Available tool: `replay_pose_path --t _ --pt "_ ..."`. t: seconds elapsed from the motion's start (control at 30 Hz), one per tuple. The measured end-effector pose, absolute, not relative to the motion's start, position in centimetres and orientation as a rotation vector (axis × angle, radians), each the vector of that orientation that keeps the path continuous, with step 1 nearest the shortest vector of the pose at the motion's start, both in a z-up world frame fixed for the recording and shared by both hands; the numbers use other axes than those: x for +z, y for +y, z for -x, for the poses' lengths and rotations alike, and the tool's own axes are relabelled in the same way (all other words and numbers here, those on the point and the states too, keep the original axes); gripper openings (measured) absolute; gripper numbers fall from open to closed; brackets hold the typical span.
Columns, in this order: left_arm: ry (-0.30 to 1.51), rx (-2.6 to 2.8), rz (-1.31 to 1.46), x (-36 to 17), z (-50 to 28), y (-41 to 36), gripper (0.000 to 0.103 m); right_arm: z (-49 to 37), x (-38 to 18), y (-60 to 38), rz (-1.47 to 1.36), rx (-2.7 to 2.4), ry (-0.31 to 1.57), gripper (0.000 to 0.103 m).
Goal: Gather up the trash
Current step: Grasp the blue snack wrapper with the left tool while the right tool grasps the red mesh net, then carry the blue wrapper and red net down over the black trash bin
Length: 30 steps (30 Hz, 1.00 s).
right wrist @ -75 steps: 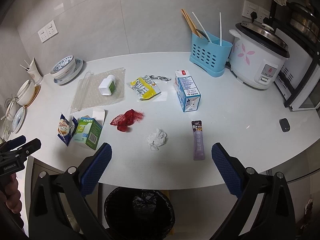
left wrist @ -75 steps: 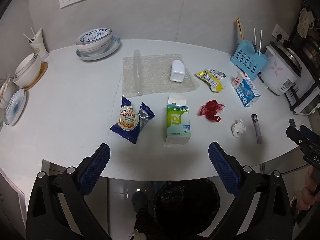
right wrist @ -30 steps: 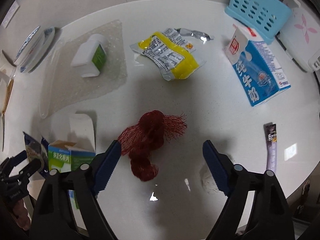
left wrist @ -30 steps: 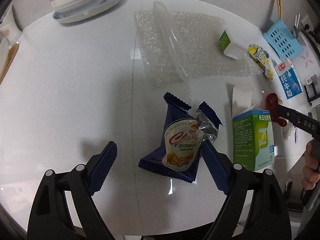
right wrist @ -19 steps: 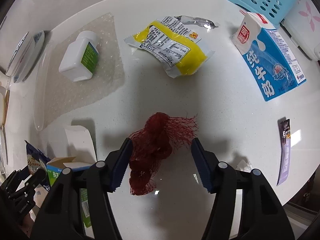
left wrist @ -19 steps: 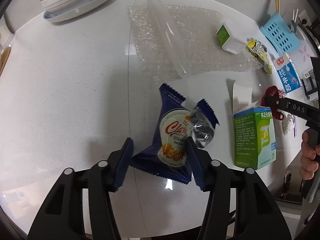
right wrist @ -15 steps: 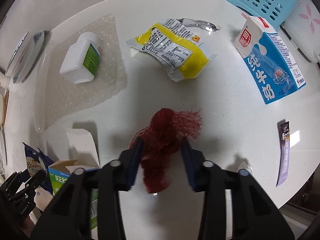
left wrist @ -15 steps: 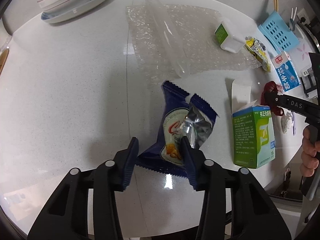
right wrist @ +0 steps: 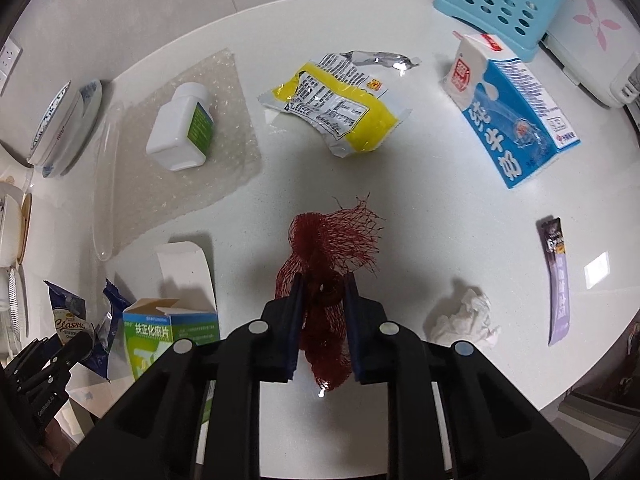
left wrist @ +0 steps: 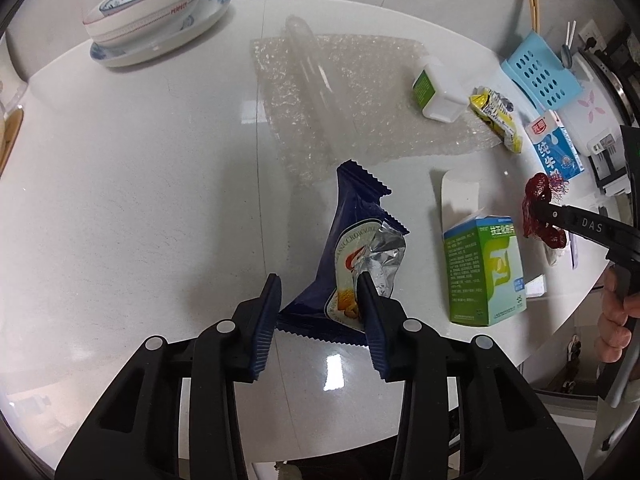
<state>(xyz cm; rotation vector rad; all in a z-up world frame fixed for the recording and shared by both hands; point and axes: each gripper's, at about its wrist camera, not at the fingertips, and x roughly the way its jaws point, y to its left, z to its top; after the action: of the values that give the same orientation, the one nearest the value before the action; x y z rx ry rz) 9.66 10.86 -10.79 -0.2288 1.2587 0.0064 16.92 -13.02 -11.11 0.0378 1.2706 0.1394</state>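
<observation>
My left gripper [left wrist: 320,286] is shut on the near end of a blue cookie wrapper [left wrist: 354,240], which stands lifted and tilted off the white table [left wrist: 140,200]. My right gripper [right wrist: 322,282] is shut on a red mesh net [right wrist: 332,240] and holds it above the table; the net also shows in the left wrist view [left wrist: 540,216]. Other trash lies around: a green medicine box [right wrist: 168,332], a yellow packet [right wrist: 340,108], a milk carton [right wrist: 508,108], a crumpled tissue [right wrist: 468,316], a purple sachet [right wrist: 558,280], a white bottle [right wrist: 180,132] on bubble wrap [left wrist: 360,104].
Stacked bowls on a plate [left wrist: 152,12] stand at the far left. A blue utensil basket [right wrist: 500,4] and a rice cooker [right wrist: 592,28] stand at the far right. The table's front edge [left wrist: 540,344] is close below both grippers.
Both grippers closed from open. The left pinched the cookie wrapper and raised it on end. The right clamped the red net and lifted it off the table.
</observation>
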Motion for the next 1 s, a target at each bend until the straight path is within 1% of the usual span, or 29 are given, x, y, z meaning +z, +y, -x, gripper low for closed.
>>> replay_pose_path --t 0.63,1.0 --pt "1.172 0.068 0.276 -5.8 -5.7 7.8 0.038 -11.4 -5.6 -15.1 -0.015 0.232 1.144 0.018" --pt "1.138 0.074 0.253 -3.6 -2.8 4.3 0.038 -8.3 -2.7 -17.1 0.006 0.280 1.070 0.018"
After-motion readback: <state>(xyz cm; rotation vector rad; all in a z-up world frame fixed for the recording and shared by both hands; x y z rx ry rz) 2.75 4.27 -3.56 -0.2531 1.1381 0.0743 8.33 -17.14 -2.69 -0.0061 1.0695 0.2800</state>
